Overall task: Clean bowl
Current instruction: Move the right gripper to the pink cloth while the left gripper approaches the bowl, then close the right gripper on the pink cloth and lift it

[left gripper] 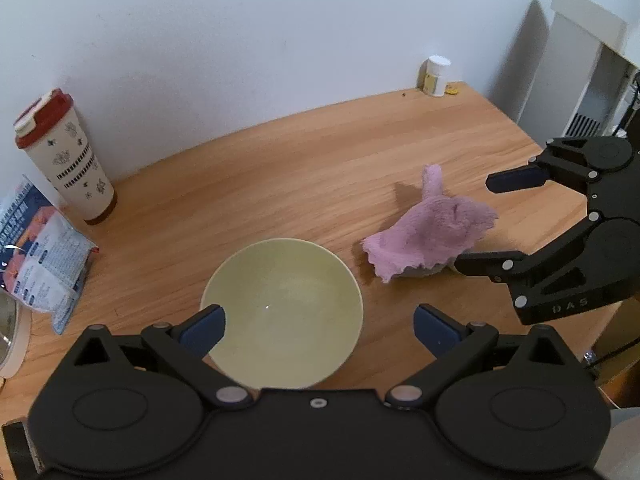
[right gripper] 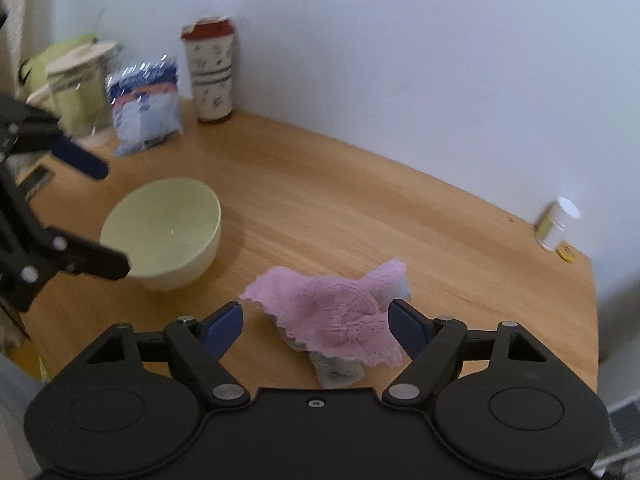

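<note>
Pink plush cloth (right gripper: 340, 316) sits between my R gripper (right gripper: 316, 326) pads: jaws wide, right pad touching or just short of the cloth's edge, left pad apart from it. Nothing gripped yet. Grey underside shows at the near fold.

L gripper (left gripper: 320, 326): jaws wide, empty, hovering over the pale green bowl (left gripper: 282, 312), left pad over the near-left rim, right pad outside it. Contact w/ rim: cannot tell.

Bowl upright on wooden table (left gripper: 280, 168), cloth just beside it to the right, not touching.

Judgement: step in hand = pick up cloth. Recommend closing R on the bunched centre, not the thin frilled edge, so it won't slip. L should clamp the rim before wiping, else the bowl may skid. Tumbler (left gripper: 66, 156) and packet (left gripper: 44, 264) well clear.
</note>
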Motion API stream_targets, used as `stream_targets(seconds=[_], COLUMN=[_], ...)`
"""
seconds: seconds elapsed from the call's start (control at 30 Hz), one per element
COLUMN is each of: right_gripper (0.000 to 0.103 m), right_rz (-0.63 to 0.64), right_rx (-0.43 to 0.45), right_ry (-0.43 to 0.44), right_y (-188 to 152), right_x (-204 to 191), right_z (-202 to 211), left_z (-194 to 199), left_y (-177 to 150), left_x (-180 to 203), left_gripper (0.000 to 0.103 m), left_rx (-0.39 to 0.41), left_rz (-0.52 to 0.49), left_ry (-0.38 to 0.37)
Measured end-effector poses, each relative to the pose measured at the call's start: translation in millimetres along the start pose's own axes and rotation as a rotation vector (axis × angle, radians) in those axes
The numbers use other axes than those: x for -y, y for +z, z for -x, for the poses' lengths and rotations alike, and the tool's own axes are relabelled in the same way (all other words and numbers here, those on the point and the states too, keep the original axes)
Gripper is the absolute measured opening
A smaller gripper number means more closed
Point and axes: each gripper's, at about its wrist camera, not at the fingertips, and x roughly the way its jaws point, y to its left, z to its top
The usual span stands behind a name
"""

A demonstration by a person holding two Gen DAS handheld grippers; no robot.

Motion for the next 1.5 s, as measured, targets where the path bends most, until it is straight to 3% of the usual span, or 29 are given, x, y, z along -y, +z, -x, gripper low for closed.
stream_targets(seconds=[0.23, 0.4, 0.47, 0.83, 1.03, 1.27, 1.4, 1.5], right_gripper=[0.082, 0.073, 0.063, 0.065, 0.068, 0.068, 0.068, 0.066], right_rz=[0.033, 0.04, 0.064, 0.11, 0.101, 0.096, 0.08, 0.057], right_rx=[-0.055, -0.076, -0.079, -0.039, -0.058, -0.081, -0.094, -0.094], right_ry=[0.058, 0.094, 0.103, 0.037, 0.011, -0.002, -0.023, -0.028], right_y=[-8.4, -7.6, -7.5, -5.5, -1.8, -1.0, -4.2, -6.5], right_x=[16.0, 24.0, 23.5, 19.6, 13.4, 7.2, 4.0, 3.1], right_z=[-34.1, -44.5, -47.6, -44.1, -55.4, -64.5, -67.0, -67.5], left_z=[-22.0, -32.7, -34.4, -54.2, -61.2, -71.3, -77.3, -78.5], left_y=[-2.1, -5.6, -9.0, -12.4, -11.9, -9.1, -7.0, -7.8], left_x=[10.5, 14.3, 18.3, 27.3, 23.0, 19.0, 15.9, 16.1], left_gripper=[0.085, 0.08, 0.079, 0.064, 0.046, 0.044, 0.035, 0.035], left_rx=[-0.021, -0.05, -0.045, -0.101, -0.132, -0.158, -0.174, -0.177], left_rz=[-0.026, -0.004, -0.01, -0.058, -0.09, -0.114, -0.124, -0.144], left_ry=[-0.017, 0.007, 0.02, 0.026, -0.013, -0.034, -0.049, -0.055])
